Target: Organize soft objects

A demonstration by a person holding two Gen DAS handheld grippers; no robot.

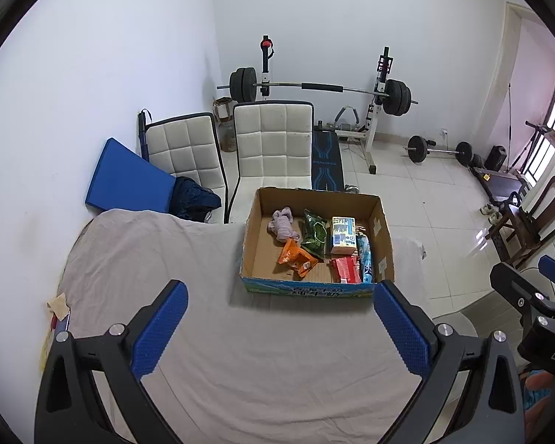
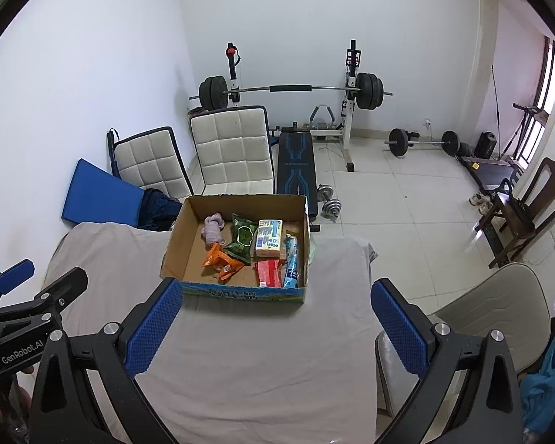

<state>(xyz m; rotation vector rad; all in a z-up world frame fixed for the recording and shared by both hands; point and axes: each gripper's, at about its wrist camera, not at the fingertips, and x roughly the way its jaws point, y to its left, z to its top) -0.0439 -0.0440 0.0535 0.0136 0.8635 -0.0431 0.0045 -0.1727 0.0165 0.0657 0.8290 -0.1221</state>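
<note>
I am holding my left claw point(image 1: 279, 327) and my right claw point(image 2: 275, 327) above the grey cloth-covered tabletop point(image 1: 211, 351), both spread wide and gripping nothing. The soft things are all lying inside the open brown cardboard box point(image 1: 249, 236) at the far edge of the tabletop: a bunched lilac cloth point(image 1: 283, 225) toward the back left, a crinkled green snack bag point(image 1: 314, 235) beside it, an orange foil packet point(image 1: 296, 257) in front, a pale yellow-and-blue tissue pack point(image 1: 344, 235), a red packet point(image 1: 346, 270) and a light-blue wrapped roll point(image 1: 366, 259) along the right wall. As I judge it, I am sitting between steps with nothing in hand. The next move calls for reaching over the near wall, descending onto one item, probably the orange packet, and pinching gently so it crumples without tearing.
</note>
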